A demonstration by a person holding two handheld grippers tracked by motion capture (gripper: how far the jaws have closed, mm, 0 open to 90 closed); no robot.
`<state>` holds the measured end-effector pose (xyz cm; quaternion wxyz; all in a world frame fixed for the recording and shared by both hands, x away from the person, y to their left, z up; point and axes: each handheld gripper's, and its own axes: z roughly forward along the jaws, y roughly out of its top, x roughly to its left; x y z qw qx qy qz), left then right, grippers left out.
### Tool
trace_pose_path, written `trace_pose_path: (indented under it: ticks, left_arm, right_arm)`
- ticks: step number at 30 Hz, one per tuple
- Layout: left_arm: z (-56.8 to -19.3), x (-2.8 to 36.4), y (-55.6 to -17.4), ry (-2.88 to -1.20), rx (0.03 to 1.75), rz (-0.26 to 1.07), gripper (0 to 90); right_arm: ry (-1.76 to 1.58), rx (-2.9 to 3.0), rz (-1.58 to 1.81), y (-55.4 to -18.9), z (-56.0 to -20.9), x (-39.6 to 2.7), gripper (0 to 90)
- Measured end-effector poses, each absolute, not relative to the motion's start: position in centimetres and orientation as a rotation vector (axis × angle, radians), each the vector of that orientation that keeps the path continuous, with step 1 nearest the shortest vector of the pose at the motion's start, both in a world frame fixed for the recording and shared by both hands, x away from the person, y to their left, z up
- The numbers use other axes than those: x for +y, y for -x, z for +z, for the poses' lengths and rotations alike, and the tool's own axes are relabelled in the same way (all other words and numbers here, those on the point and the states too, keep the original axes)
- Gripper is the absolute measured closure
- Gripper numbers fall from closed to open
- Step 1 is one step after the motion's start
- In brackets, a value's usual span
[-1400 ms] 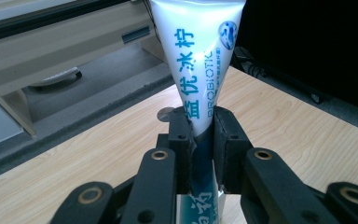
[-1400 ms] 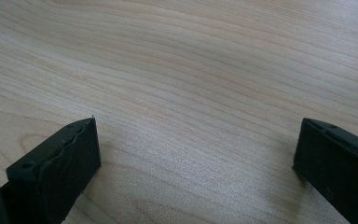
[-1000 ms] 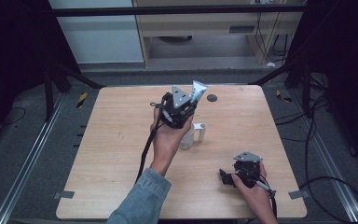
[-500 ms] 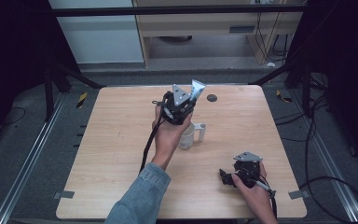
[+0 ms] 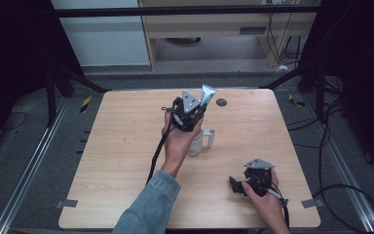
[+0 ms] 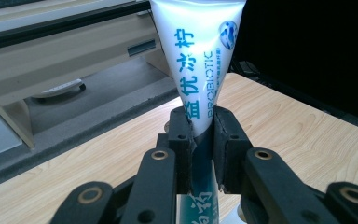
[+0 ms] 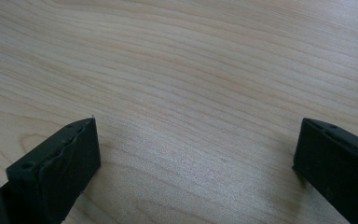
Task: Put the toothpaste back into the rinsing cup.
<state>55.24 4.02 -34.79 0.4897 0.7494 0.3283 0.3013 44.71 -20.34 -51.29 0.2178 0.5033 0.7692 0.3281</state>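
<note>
Your left gripper (image 5: pixel 191 116) is clamped on the toothpaste tube (image 6: pixel 197 70), held upright above the clear cup (image 5: pixel 198 141). Lower it straight; the cap end seems already inside the cup. Keep your right gripper (image 7: pixel 196 163), wide open and empty, well clear of the cup

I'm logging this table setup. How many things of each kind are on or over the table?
Toothpaste tube, clamped in the left gripper: 1
Clear cup with a handle: 1
Handheld grippers, counting the open right gripper: 2
Dark round spot on the table: 1
Total: 5
</note>
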Motion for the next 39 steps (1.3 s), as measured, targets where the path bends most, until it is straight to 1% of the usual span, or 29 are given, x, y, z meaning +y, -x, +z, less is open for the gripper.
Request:
trace_pose_path:
  ticks: [39]
  left_arm:
    - [-38.5, 4.8, -55.8, -1.795, 0.849, 0.697, 78.5]
  right_arm:
    - [-1.392, 2.131, 0.912, -44.7, -51.3, -20.3, 0.6]
